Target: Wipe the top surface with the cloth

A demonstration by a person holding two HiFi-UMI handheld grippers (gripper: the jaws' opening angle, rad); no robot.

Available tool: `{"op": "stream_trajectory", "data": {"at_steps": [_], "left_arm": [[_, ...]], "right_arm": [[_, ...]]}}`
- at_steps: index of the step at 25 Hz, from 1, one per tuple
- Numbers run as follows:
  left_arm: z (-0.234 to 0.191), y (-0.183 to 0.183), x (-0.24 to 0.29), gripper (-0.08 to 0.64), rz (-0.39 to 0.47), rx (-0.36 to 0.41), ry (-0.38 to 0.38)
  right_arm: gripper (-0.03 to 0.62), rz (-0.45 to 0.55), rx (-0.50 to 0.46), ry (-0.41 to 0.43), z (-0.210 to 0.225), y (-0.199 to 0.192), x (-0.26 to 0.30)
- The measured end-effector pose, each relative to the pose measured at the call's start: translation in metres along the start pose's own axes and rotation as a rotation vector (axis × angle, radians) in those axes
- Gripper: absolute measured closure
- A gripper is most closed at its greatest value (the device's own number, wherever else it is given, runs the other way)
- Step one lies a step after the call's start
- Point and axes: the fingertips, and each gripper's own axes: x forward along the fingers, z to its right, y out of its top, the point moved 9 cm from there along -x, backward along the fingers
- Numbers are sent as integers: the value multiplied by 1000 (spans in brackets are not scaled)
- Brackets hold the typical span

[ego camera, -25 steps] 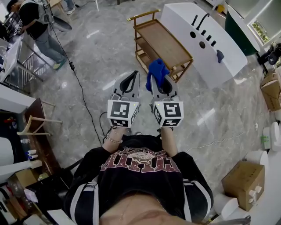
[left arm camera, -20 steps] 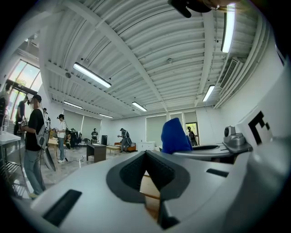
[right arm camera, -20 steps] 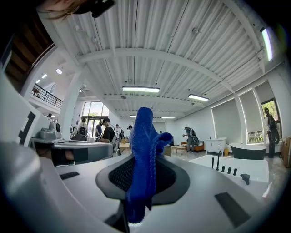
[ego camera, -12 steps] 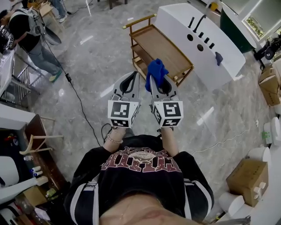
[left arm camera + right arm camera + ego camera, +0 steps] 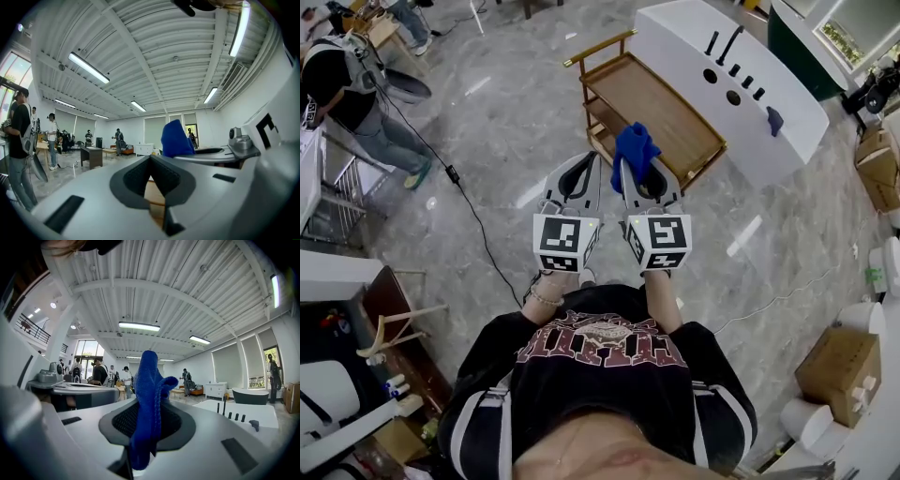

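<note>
The left gripper [image 5: 584, 161] was held up, its fingers [image 5: 93, 206] together on nothing. Just right of it, the right gripper [image 5: 630, 169] kept its fingers clamped on the blue cloth [image 5: 635, 145], near the wooden trolley [image 5: 664, 101], short of its tabletop.

Head camera sat above person's chest [image 5: 602, 361], faced steeply down at floor; left gripper [image 5: 584, 161] and right gripper [image 5: 637, 173] near, mid-frame. Left gripper camera rode close behind own jaws, tilted up toward ceiling and far room. Right gripper camera likewise. All three shared blue cloth [image 5: 149, 394]. Head and right gripper views shared white counter [image 5: 741, 89]. Each gripper view caught other gripper at edge.
</note>
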Motion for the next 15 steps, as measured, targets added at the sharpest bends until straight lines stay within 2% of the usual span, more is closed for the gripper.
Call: {"op": "stream_trajectory", "data": {"at_steps": [8,15], "left_arm": [[-29,-3,19,511,-8,-8,3],[-55,-6,61,511,-12,-9,21]], "right_arm": [[503,-23,7,2,-2,-2,36],[503,-26,20,8,19,-8,85]]}}
